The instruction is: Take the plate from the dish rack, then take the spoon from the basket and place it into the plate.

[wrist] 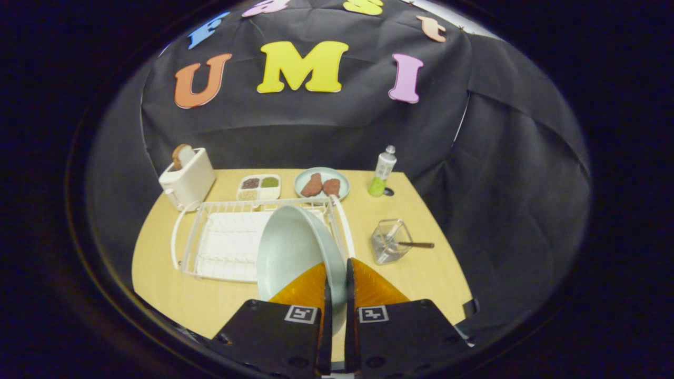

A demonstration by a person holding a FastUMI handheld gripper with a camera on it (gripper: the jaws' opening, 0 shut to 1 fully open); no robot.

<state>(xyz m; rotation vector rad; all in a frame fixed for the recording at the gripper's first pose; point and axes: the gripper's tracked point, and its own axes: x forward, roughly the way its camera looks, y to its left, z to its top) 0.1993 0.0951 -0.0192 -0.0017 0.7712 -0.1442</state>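
- The gripper (337, 273) has its two fingers drawn in tight on the rim of the plate (295, 247), one finger on each face of that pale rim, so the plate is clamped.
- The plate stands on edge, tilted, its hollow face turned toward the left side of the dish rack (226, 245); it sits at the right end of the rack, right against the rack's right rail.
- Whether the plate's lower edge rests in the rack or hangs just clear of it, I cannot tell; the fingers hide that part.
- The rack is white wire with a white ribbed mat inside, lying on the wooden table (174, 295).
- Right of the rack, near it but apart, the clear basket (389, 242) stands with the spoon (416, 245) in it, the dark handle poking out away from the rack.
- Behind the rack: a white toaster (188, 179) with bread in its slot at the rack's far-left corner, a divided tray of seeds (259, 187), then a small dish with two brown pieces (322, 184).
- Beyond the basket, well back from the rack, a white-and-green bottle (383, 171) stands upright.
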